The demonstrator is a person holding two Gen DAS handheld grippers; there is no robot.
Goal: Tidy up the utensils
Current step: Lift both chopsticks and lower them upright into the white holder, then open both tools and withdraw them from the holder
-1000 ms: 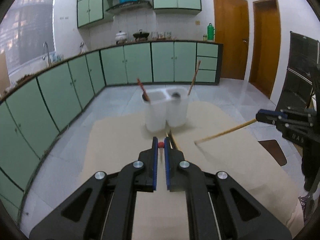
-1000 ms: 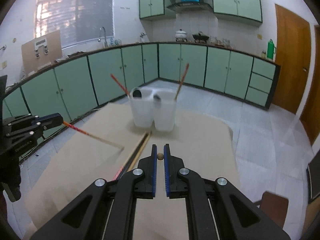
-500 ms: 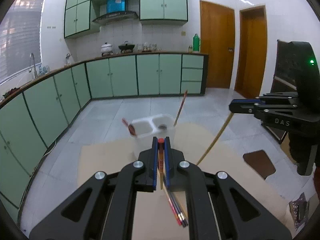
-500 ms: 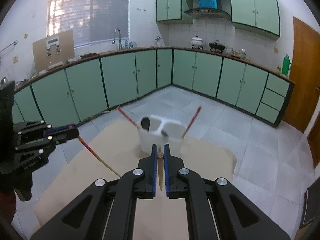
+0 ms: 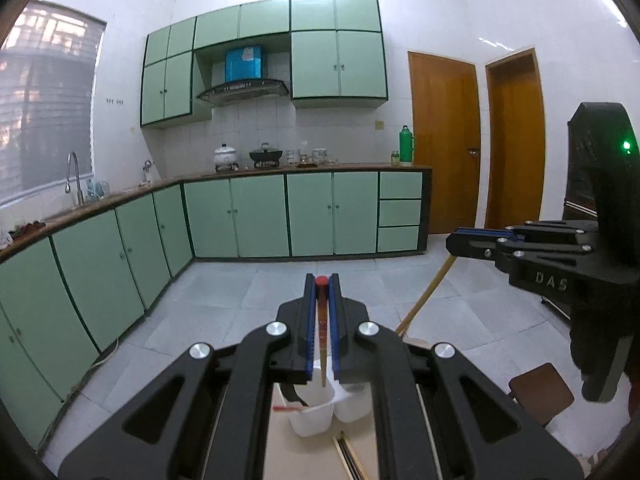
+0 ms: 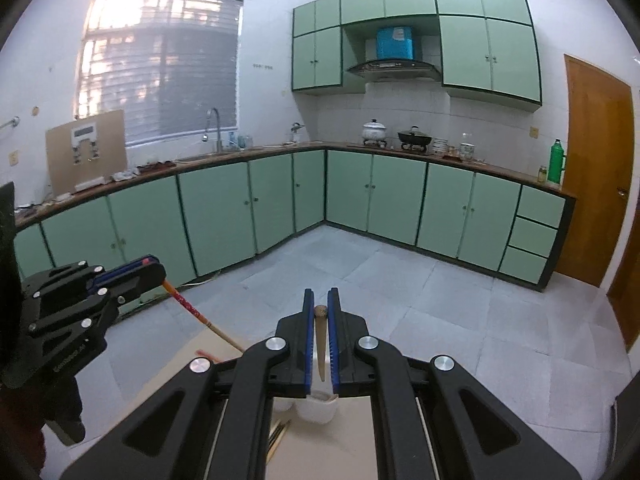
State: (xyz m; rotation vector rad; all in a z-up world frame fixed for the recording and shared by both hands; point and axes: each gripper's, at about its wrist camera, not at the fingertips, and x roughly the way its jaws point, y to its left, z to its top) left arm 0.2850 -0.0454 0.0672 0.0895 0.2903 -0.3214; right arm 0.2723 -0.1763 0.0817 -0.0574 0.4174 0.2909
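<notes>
My left gripper (image 5: 321,285) is shut on a red-topped chopstick (image 5: 321,320) that hangs down toward the white two-cup utensil holder (image 5: 316,416) below it. My right gripper (image 6: 320,307) is shut on a plain wooden chopstick (image 6: 320,340), which points down at the same holder (image 6: 318,408). The right gripper also shows in the left wrist view (image 5: 480,240) with its chopstick (image 5: 424,296) slanting down. The left gripper also shows in the right wrist view (image 6: 132,270) with its red chopstick (image 6: 200,316). A red utensil (image 5: 286,409) leans in the holder's left cup.
The holder stands on a beige table (image 5: 304,456). Several loose chopsticks (image 5: 348,456) lie on it in front of the holder. A brown stool (image 5: 540,392) stands to the right. Green kitchen cabinets (image 5: 280,212) line the far walls.
Both grippers rose and tilted up with their chopsticks. The holder dropped from mid-view to the bottom, under the fingers. The chopsticks swung from flat to hanging steeply over the cups.
</notes>
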